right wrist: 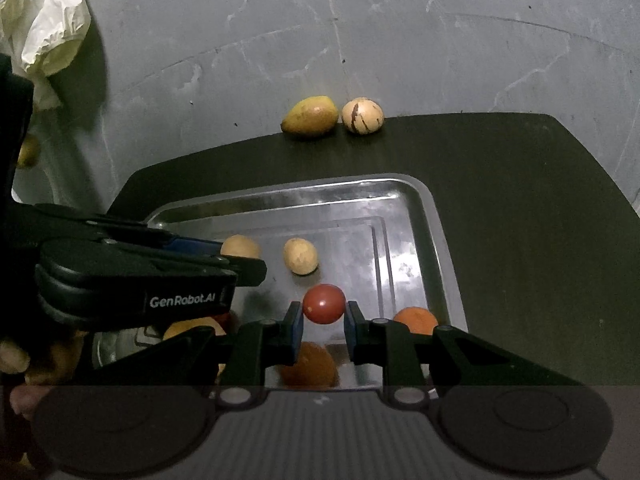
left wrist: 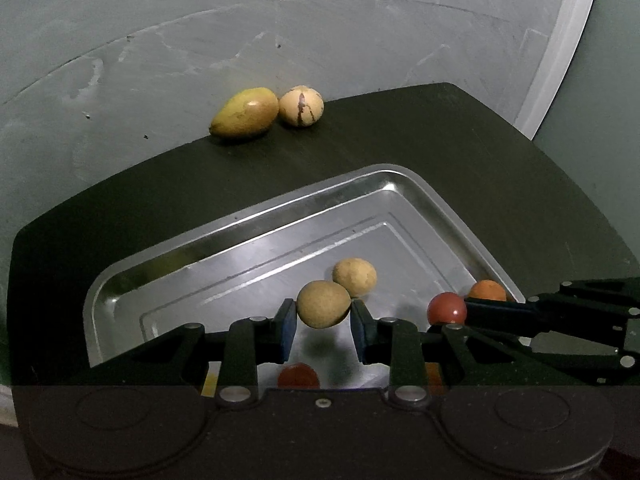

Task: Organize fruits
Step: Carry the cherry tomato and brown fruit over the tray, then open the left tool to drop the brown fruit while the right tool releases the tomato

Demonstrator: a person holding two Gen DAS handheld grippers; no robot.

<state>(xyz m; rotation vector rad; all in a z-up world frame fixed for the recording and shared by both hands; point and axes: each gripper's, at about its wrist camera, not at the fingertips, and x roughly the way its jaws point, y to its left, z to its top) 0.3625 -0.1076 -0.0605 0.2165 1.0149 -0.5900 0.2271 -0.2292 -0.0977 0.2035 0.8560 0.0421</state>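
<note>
Grey scuffed wall [left wrist: 280,32] behind a dark table [left wrist: 460,152], with a white strip [left wrist: 560,60] curving up the right side in the left wrist view. Crumpled pale bag [right wrist: 48,28] hanging at upper left in the right wrist view. Steel tray [left wrist: 224,240] on the table, its rim raised and its floor stepped. Left gripper [left wrist: 323,322], black with blue pads, over the tray, its fingers clamped on a tan fruit [left wrist: 323,304] held clear of the tray floor; its side reads "GenRobot.AI" in white in the right wrist view. Right gripper [right wrist: 323,326], same make, over the tray's right part, its fingers closed on a red fruit [right wrist: 324,303]. Mango [left wrist: 245,112], yellow-green, lying at the table's far edge, just beside a pale round fruit [left wrist: 301,106] with dark streaks; whether the two touch cannot be told. Second tan fruit [left wrist: 354,277] lying in the tray just behind the held one. Orange fruit [right wrist: 415,319] in the tray near its right rim, by the right gripper. Another orange fruit [right wrist: 308,364] below the right gripper, partly hidden. A further red fruit [left wrist: 298,376] below the left gripper, partly hidden.
</note>
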